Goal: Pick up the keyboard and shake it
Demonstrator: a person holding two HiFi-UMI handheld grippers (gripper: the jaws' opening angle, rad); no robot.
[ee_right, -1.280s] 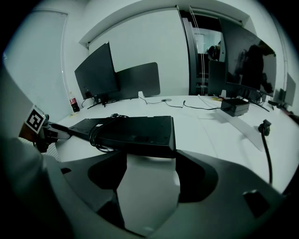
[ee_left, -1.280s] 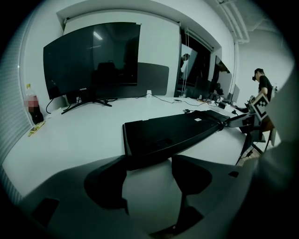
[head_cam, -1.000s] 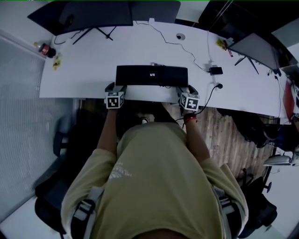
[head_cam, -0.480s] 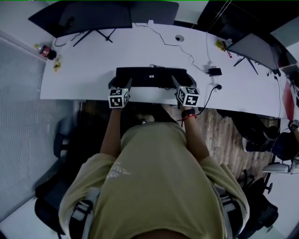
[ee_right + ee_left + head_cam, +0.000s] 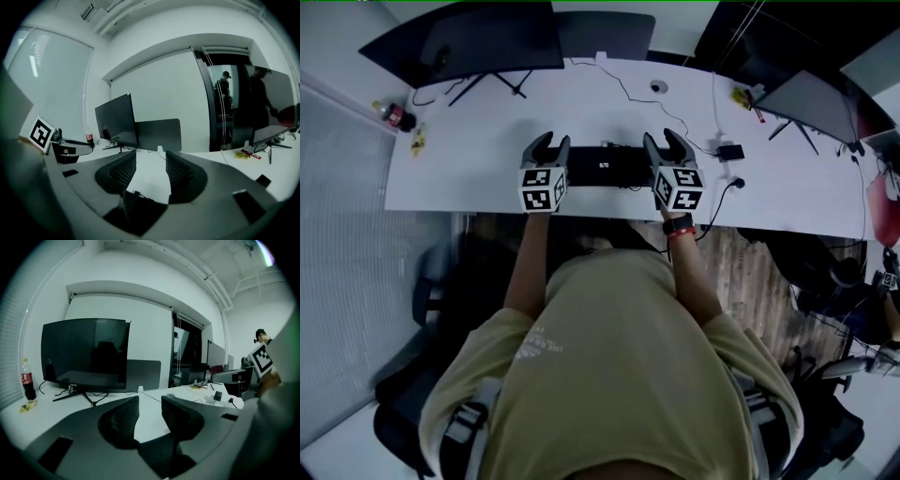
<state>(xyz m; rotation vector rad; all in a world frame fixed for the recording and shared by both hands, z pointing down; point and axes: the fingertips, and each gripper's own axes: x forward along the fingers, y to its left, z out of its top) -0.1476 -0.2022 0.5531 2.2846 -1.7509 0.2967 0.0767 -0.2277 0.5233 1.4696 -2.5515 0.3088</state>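
The black keyboard (image 5: 605, 167) lies flat on the white desk (image 5: 469, 169), near its front edge. My left gripper (image 5: 551, 141) hangs over its left end and my right gripper (image 5: 661, 136) over its right end, both pointing away from the person. Both pairs of jaws are closing. In the left gripper view the gap of the left gripper (image 5: 150, 401) shows only white desk. In the right gripper view the right gripper (image 5: 151, 157) has bare desk between its pads. A dark keyboard end (image 5: 140, 213) with its cable sits low at the jaw roots. No pad presses on the keyboard.
A dark monitor (image 5: 478, 37) stands at the back left, and a second screen (image 5: 811, 98) at the far right. A cola bottle (image 5: 394, 114) stands at the desk's left end. Cables and a small black device (image 5: 731, 148) lie right of the keyboard. People (image 5: 225, 93) stand beyond a doorway.
Both grippers have risen from the desk's front edge and moved forward over the keyboard's ends. Their jaws now stand closer together. The keyboard has stayed on the desk.
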